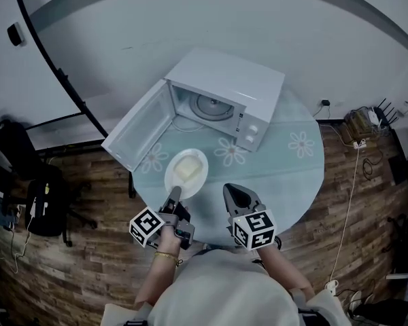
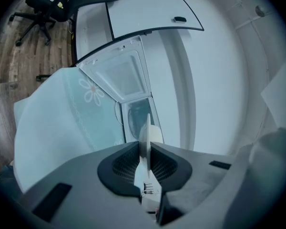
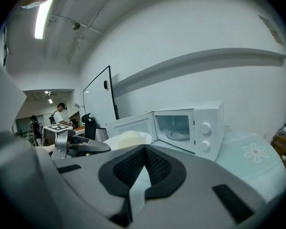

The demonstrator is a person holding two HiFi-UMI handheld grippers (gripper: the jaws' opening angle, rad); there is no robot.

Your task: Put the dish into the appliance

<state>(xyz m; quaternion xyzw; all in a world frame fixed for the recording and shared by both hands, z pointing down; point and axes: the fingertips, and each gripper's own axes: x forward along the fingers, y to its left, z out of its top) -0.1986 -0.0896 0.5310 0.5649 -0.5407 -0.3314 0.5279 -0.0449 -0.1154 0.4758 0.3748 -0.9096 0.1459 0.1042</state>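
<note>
A white plate (image 1: pixel 202 163) carrying a pale yellow lump of food (image 1: pixel 185 169) hovers over the round glass table (image 1: pixel 296 172), just in front of the white microwave (image 1: pixel 234 87). The microwave's door (image 1: pixel 137 134) hangs open to the left, and the turntable (image 1: pixel 213 105) shows inside. My left gripper (image 1: pixel 175 193) is shut on the plate's near rim. In the left gripper view the plate (image 2: pixel 146 136) stands edge-on between the pads. To the right of the plate, my right gripper (image 1: pixel 232 190) is shut on nothing. The right gripper view shows the plate (image 3: pixel 128 140) to the left and the microwave (image 3: pixel 200 128) ahead.
A black office chair (image 1: pixel 41 189) stands on the wood floor at the left. Cables and a power strip (image 1: pixel 366 122) lie at the right by the wall. The table bears flower prints (image 1: pixel 300 144). People (image 3: pixel 61 112) stand far off in the right gripper view.
</note>
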